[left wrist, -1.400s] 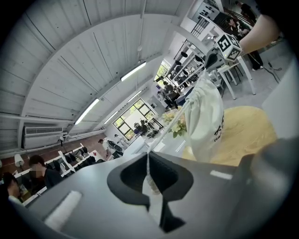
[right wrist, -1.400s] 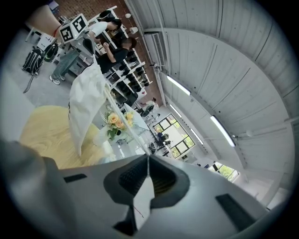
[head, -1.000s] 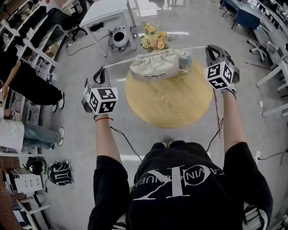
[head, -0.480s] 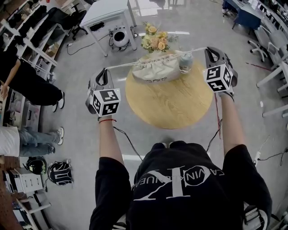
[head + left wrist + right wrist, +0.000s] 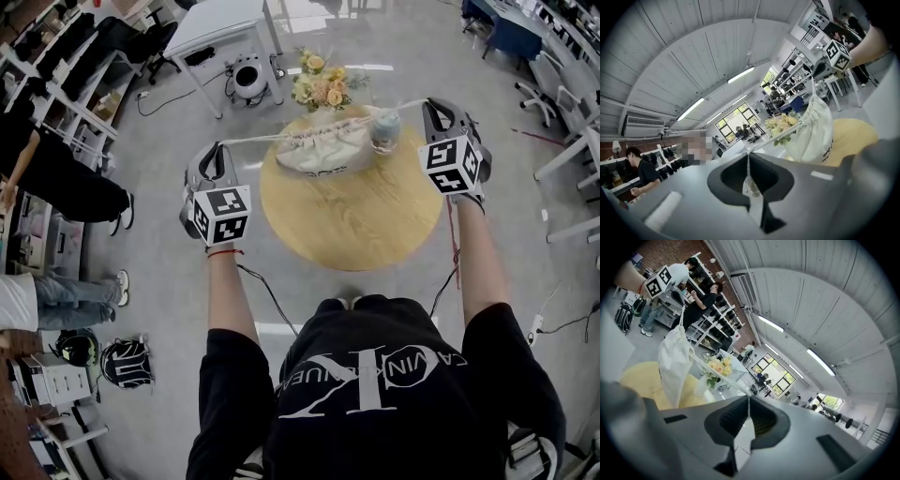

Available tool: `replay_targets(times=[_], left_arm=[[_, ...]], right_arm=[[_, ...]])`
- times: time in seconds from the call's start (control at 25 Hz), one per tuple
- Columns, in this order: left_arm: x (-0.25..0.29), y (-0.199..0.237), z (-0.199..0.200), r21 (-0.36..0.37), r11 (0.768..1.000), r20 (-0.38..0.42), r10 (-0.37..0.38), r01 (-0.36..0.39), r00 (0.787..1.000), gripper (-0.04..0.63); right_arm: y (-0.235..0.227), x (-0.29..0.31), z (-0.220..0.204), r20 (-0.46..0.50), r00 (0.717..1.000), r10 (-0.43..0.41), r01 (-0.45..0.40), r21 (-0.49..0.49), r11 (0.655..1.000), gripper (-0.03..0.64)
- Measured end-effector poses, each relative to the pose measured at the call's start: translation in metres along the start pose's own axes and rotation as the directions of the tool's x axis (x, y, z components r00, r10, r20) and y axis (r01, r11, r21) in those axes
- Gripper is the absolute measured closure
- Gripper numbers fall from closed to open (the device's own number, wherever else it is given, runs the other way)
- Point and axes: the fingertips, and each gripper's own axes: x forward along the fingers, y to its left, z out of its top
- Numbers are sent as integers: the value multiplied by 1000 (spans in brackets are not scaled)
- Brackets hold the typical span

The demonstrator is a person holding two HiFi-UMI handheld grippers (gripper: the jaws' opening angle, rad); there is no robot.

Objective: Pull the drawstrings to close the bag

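Cream bag [image 5: 323,150] gathered tighter than before, left gripper [image 5: 218,148] and right gripper [image 5: 434,104] each pinching a taut drawstring [image 5: 253,138]

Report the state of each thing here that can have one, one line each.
bag, mouth gathered nearly shut along its cord.
left drawstring, pulled taut out to the side.
right drawstring, pulled taut.
left hand-held gripper, shut on the left drawstring.
right hand-held gripper, shut on the right drawstring.
jar, upright.
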Motion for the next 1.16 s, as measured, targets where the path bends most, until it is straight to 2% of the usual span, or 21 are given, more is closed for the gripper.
replay_targets(times=[0.76,1.16], left_arm=[[4,3,23,-6,1000,40,14,-14,999,577],[1,10,25,-23,999,49,47,-46,998,577]], right_arm=[[-11,0,8,24,999,-21,21,12,1000,597],[-14,1,19,51,998,-29,28,16,999,597]])
